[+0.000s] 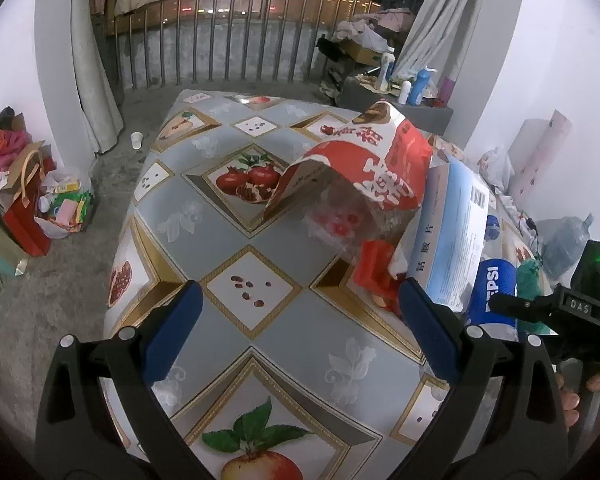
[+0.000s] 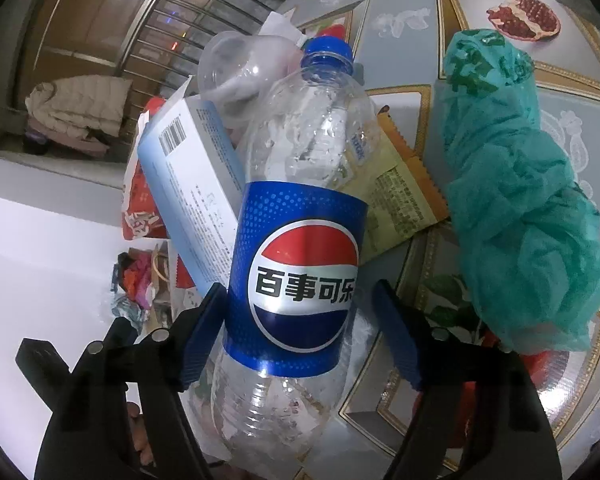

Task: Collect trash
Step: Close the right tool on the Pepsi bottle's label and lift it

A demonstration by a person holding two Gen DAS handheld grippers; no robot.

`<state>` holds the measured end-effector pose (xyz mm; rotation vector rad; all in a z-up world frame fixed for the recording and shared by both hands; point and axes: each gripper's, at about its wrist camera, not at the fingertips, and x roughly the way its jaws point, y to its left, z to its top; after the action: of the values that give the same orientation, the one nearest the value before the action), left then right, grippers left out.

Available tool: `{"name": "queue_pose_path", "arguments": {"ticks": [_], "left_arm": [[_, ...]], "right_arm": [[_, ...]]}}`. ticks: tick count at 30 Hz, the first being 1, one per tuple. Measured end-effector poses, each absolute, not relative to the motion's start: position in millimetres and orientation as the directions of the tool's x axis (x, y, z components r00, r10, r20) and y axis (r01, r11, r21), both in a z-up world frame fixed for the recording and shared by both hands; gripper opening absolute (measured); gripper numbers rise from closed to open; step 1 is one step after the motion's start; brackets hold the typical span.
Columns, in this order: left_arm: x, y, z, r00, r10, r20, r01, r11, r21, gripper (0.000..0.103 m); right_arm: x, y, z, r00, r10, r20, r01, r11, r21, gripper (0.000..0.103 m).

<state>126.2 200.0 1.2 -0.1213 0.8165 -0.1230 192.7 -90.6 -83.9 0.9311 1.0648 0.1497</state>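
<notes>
One Pepsi bottle between the right claw's fingers, on a table littered with trash.

One empty Pepsi bottle (image 2: 296, 240) lies amid one blue-white box (image 2: 192, 184), one green bag (image 2: 516, 184) and one clear cup (image 2: 240, 68). Right gripper (image 2: 300, 328) is part-open, its left pad touching the label, the right pad apart. Left gripper (image 1: 296, 328) is wide open and empty over the tablecloth (image 1: 228, 208).
</notes>
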Motion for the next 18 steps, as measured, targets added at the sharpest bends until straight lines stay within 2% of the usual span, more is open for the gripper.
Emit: {"name": "queue_pose_path", "arguments": {"ticks": [3,7,18], "left_arm": [[127.9,199.3,4.5,0.682,-0.152,-0.715,0.062,0.987,-0.151,0.094],[127.3,197.6,8.5,0.688,-0.151,-0.71,0.063,0.987,-0.149,0.094],[116.8,189.0,25.7,0.711,-0.128,-0.691,0.061,0.991,-0.12,0.094]], "right_arm": [[195.7,-91.0,-88.5,0.515,0.548,-0.659,0.31,0.598,0.74,0.061],[193.1,-90.5,-85.7,0.519,0.545,-0.658,0.304,0.602,0.738,0.06],[174.9,-106.2,-72.6,0.555,0.594,-0.582,0.239,0.557,0.795,0.058]]}}
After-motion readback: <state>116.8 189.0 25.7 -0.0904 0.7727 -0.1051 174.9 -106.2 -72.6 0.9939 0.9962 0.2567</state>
